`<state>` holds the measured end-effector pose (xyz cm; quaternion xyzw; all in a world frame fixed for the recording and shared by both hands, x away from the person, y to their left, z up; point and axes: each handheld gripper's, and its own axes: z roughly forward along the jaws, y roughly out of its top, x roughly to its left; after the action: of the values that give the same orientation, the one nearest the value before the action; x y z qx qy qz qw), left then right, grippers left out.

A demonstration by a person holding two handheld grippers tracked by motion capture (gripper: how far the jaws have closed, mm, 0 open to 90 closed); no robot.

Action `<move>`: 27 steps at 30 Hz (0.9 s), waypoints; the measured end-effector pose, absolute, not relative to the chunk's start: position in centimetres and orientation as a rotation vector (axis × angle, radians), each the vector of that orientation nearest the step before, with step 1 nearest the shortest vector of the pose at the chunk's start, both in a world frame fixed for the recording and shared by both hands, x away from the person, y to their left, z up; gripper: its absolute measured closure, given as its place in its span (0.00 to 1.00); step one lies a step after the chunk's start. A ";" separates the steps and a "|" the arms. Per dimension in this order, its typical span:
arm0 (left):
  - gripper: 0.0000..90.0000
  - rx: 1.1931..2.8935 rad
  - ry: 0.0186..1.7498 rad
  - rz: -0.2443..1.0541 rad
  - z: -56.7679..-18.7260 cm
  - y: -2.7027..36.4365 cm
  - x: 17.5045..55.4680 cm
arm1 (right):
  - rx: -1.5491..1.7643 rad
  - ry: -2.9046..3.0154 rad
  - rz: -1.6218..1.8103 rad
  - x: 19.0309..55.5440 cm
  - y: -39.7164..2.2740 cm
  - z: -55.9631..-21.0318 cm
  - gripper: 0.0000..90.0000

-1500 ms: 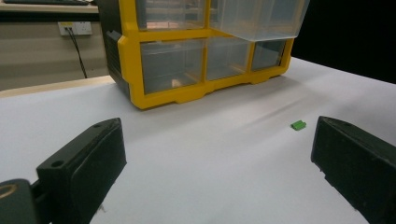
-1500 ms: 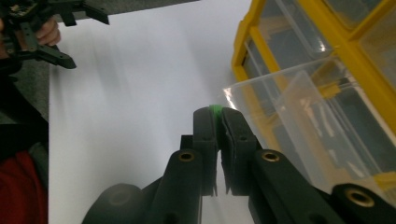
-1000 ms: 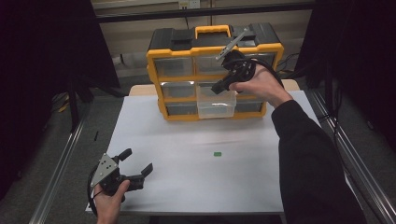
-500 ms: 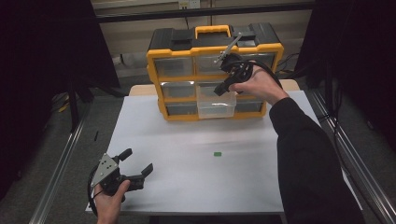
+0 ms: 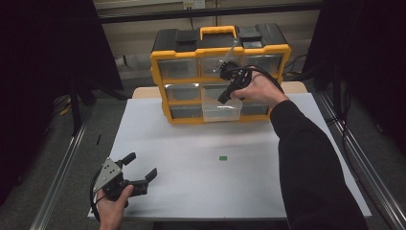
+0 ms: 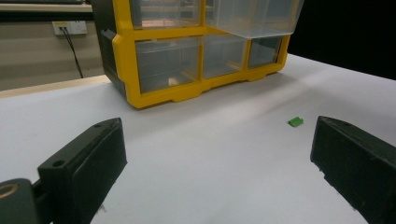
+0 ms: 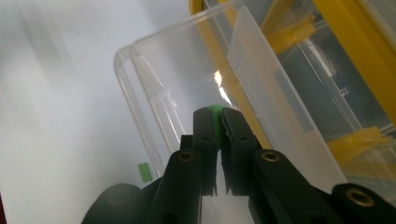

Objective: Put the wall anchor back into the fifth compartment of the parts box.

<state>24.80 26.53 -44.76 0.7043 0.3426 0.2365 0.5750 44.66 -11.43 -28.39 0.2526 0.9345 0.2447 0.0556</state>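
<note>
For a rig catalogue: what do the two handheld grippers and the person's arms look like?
Both the left gripper and the right gripper are black, with blocky jaws and trailing black cables. The left one carries a grey three-cornered plate. The right arm wears a black long sleeve.

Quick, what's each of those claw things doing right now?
Left gripper: open, holding nothing.
Right gripper: closed on a small green piece, above the pulled-out clear drawer.

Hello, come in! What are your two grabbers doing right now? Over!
Right gripper shut on a small green piece, over the open clear drawer. Left gripper open, empty, near the table edge. Second green piece loose on the table. Nothing in the way.
</note>
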 end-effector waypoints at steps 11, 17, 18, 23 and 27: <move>0.04 1.653 0.790 0.543 -44.8 26.5 24.9 | 0.793 2.878 0.590 45.4 -11.4 -29.6 0.94; 0.04 1.653 0.790 0.543 -44.8 26.6 24.9 | 0.800 2.882 0.577 45.7 -11.3 -30.0 0.94; 0.04 1.653 0.790 0.542 -44.8 26.6 24.9 | 0.812 2.881 0.569 45.6 -11.3 -29.9 0.94; 0.04 1.656 0.787 0.545 -44.7 26.6 24.9 | 0.829 2.871 0.540 45.7 -11.3 -30.2 0.94; 0.04 1.657 0.787 0.545 -44.7 26.6 24.9 | 0.835 2.866 0.547 45.7 -11.2 -30.1 0.91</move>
<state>24.92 26.58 -44.74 0.7077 0.3361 0.2327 0.5763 45.69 -11.25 -30.06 0.2748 0.9430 0.1799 0.0531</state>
